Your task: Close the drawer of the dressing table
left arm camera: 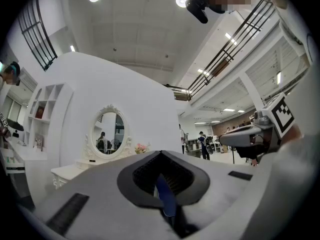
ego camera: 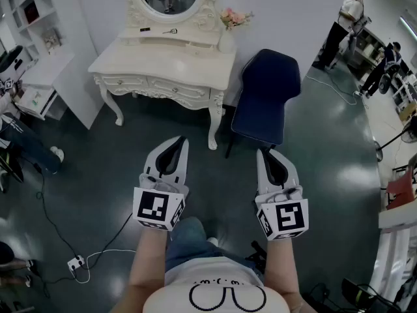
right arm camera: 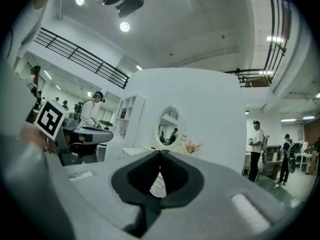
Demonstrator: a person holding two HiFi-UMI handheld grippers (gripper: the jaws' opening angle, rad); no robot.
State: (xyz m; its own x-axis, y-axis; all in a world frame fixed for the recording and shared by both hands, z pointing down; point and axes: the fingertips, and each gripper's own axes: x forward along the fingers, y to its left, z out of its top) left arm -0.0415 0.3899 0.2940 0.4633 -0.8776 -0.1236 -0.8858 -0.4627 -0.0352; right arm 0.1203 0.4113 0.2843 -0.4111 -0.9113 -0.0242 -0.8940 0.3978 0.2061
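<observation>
The white dressing table stands far ahead, well apart from both grippers. The left gripper and right gripper are pressed together, empty. Its drawer (rigid, probably light-running) should suit a flat push on the front.

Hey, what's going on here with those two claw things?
A person stands back from a white dressing table, holding a left gripper and a right gripper out in front. Both are shut and empty, touching nothing. A dark chair stands beside the table. The grippers have not reached the table yet.
</observation>
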